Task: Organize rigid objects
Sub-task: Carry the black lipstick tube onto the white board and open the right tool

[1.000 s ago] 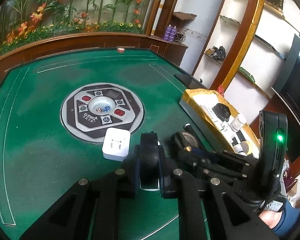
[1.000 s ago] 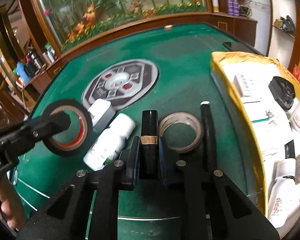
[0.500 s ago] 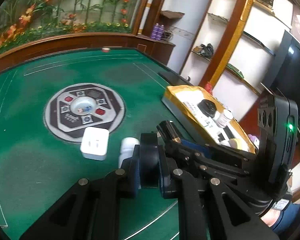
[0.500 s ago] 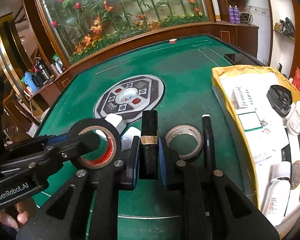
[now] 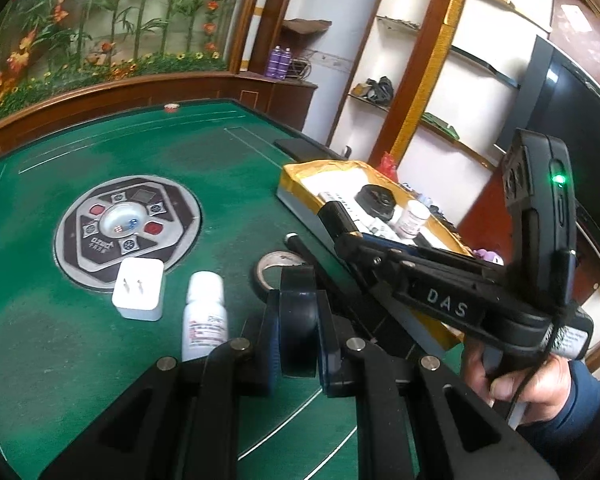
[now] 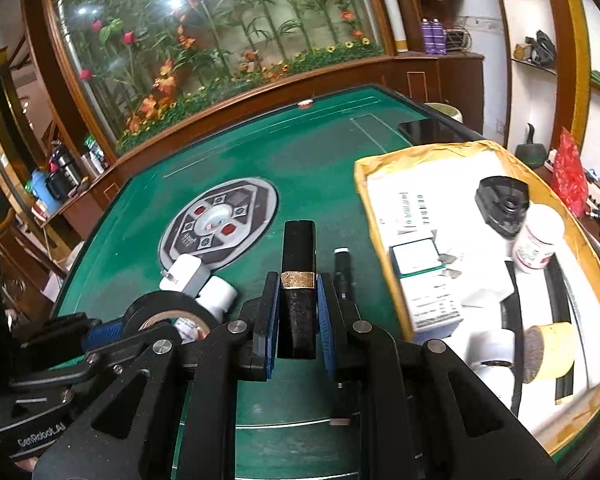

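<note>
A black tube (image 6: pixel 298 292) was clamped in the right gripper (image 6: pixel 298 320) near the tray's (image 6: pixel 380 152) left edge; black tape (image 5: pixel 299 320) was pinched by the left gripper (image 5: pixel 299 344). A collision between the crowded grippers was judged possible.

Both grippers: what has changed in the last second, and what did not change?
Both grippers moved right, toward the yellow box. The left gripper stays shut on the black tape roll, the right gripper on the black tube. White adapter, white bottle, beige tape roll and black pen stayed on the table.
</note>
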